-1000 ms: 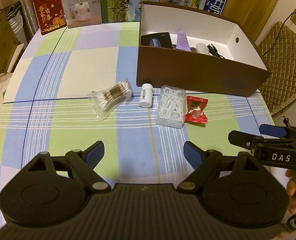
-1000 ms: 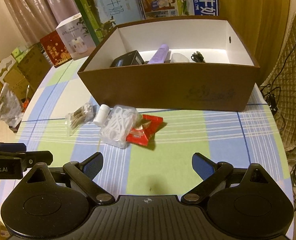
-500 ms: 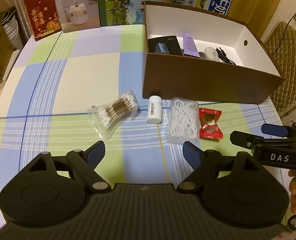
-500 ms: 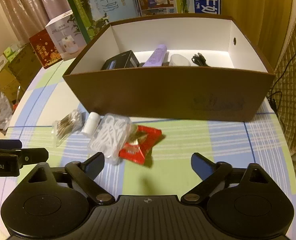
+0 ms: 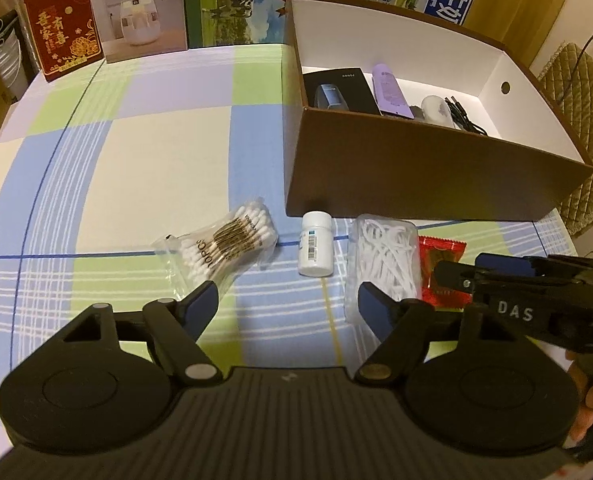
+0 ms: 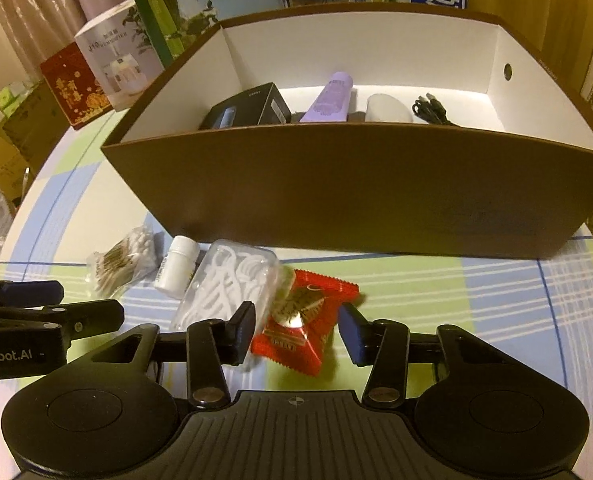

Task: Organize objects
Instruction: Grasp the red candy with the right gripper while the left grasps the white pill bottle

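Left gripper (image 5: pixel 288 300): jaws spread, empty, over the tablecloth (image 5: pixel 168 160)
Row, left to right: cotton swabs (image 5: pixel 228 246), white bottle (image 5: pixel 315 249), floss picks (image 6: pixel 232 284)
Red packet (image 6: pixel 302 320): between the parted jaws of the right gripper (image 6: pixel 296 330), brown box (image 6: pixel 376 188) at 12 o'clock

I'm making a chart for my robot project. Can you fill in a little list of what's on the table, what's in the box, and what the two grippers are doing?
On table: bag of cotton swabs, white pill bottle, clear floss pick case, red snack packet
Box: brown cardboard box, open top
In box: black box, purple tube, white object, black cable
Right hand-held gripper: open, fingers either side of red snack packet
Left hand-held gripper: open, holding nothing
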Demonstrator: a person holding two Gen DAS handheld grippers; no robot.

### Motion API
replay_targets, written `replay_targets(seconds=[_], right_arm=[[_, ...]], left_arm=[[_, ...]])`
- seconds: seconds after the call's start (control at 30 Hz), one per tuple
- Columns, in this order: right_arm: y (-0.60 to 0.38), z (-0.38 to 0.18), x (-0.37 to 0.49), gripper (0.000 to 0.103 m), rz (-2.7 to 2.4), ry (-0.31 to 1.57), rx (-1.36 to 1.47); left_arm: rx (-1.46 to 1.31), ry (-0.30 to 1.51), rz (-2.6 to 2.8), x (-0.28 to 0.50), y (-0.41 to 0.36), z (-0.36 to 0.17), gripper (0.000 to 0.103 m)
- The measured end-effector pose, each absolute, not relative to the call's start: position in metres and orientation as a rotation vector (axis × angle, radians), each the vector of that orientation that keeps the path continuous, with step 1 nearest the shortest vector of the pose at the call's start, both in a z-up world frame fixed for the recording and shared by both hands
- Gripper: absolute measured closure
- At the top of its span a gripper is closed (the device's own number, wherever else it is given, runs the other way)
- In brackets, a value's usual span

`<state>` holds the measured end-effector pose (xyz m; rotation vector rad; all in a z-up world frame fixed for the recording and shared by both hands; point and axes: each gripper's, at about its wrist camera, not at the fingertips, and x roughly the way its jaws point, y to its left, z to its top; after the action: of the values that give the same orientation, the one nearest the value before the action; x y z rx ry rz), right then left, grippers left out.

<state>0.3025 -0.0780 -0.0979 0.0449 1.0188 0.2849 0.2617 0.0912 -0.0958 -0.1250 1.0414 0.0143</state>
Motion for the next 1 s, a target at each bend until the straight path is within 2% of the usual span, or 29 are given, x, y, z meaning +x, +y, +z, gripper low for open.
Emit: replay_targets(seconds=[0.23, 0.37, 0.53, 0.63, 0.8, 0.93, 1.0], right_arm=[[-0.074, -0.112, 0.313, 0.061, 0.255, 1.045, 0.035], [-0.075, -0.12, 0.314, 0.071, 0.252, 1.081, 0.005], [-0.092, -0.122, 0.316, 0.072, 0.229, 1.086, 0.023], [-0.101, -0.121, 0.318, 0.072, 0.216, 1.08, 0.033], [-0.108, -0.119, 0.319, 0.072, 0.205, 1.071, 0.041], [-0.114, -0.118, 0.32, 0.072, 0.196, 1.068, 0.045], [-0.116, -0.118, 0.32, 0.072, 0.193, 1.067, 0.043]], left_arm=[[-0.133, 1.046, -0.006, 0.273, 0.093, -0.103, 0.03], [-0.133, 1.049, -0.025, 0.278, 0.092, -0.106, 0.031], [-0.14, 1.039, -0.043, 0.283, 0.093, -0.11, 0.034], [-0.14, 1.037, -0.059, 0.287, 0.091, -0.115, 0.042], [-0.105, 1.032, -0.088, 0.298, 0.084, -0.123, 0.063], [-0.09, 1.033, -0.111, 0.307, 0.079, -0.129, 0.066], [-0.086, 1.035, -0.128, 0.312, 0.075, -0.131, 0.071]])
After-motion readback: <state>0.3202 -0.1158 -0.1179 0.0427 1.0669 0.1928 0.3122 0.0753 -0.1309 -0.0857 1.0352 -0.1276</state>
